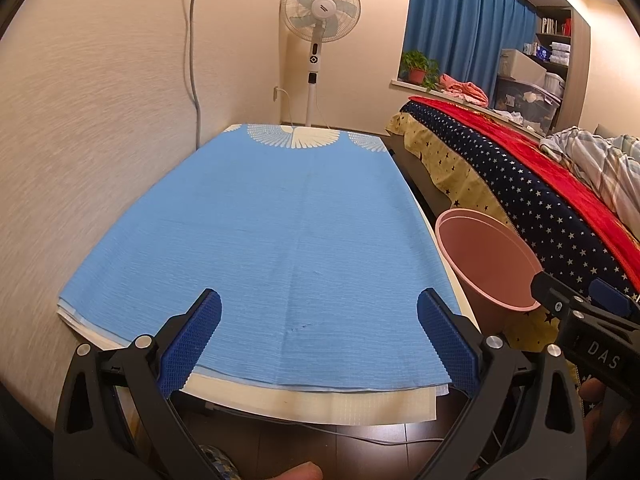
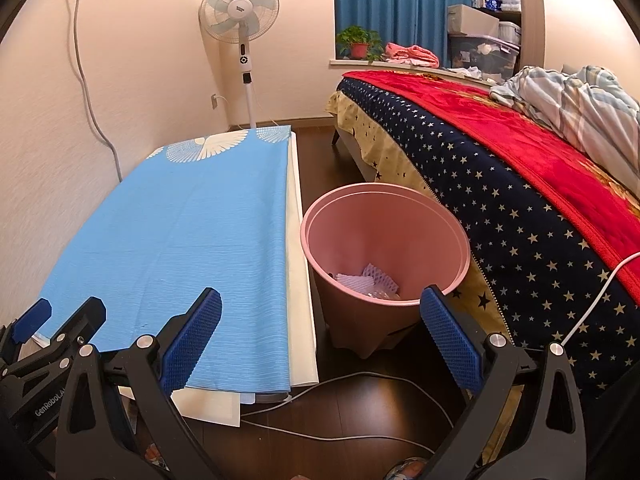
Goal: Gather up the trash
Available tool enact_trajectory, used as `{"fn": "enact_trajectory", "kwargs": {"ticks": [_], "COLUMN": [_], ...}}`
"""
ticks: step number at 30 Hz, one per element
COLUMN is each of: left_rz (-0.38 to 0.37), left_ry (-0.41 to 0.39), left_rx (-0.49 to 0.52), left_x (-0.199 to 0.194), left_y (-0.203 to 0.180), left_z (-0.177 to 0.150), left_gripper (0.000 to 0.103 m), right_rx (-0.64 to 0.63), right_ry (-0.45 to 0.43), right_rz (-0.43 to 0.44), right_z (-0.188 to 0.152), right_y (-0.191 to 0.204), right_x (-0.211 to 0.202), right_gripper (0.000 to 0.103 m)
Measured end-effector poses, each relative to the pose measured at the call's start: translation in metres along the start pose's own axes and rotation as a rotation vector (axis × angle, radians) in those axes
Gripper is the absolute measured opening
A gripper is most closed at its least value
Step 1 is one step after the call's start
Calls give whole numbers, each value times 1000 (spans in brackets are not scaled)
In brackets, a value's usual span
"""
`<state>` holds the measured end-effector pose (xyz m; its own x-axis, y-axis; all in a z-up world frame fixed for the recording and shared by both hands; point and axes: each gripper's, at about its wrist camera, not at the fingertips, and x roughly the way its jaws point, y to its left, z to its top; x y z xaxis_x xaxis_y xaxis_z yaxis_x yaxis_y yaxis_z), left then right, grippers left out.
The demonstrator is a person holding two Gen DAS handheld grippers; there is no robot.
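The left gripper (image 1: 319, 312) is held wide open over the near end of a low table covered with a light blue cloth (image 1: 256, 236); nothing is seen between its blue pads (image 1: 192, 340). The right gripper (image 2: 320, 312) is also spread wide and holds nothing. It is pointed at the gap between the table and the bed, with one pad (image 2: 450, 340) in front of the near rim of a pink trash bin (image 2: 384, 248).

The bin stands on the dark floor, just to the right of the table and close beside the star-patterned bed cover (image 2: 516, 216). At the bottom of the bin some crumpled white and pale purple paper (image 2: 366, 278) is seen. The blue cloth is bare, with only a white bird pattern at its far end.

A standing fan (image 1: 318, 12) is placed at the far wall, behind the table. Blue curtains (image 2: 404, 4) and a potted plant (image 2: 358, 44) are seen further right. A white cable (image 2: 352, 384) lies on the floor near the bin.
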<state>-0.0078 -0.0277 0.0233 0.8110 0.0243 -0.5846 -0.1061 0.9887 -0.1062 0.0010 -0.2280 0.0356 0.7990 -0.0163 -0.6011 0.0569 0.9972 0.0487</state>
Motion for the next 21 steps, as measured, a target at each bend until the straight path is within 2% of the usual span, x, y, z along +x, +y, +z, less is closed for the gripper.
{"fn": "enact_trajectory", "kwargs": {"ticks": [21], "left_rz": [-2], "left_ry": [0], "left_rx": [0], "left_x": [0], "left_y": [0], "left_z": [-1], "left_gripper": [95], "right_rx": [-2], "right_ry": [-1], "right_rz": [0], "right_z": [0], "right_y": [1], "right_x": [1], "right_gripper": [98]}}
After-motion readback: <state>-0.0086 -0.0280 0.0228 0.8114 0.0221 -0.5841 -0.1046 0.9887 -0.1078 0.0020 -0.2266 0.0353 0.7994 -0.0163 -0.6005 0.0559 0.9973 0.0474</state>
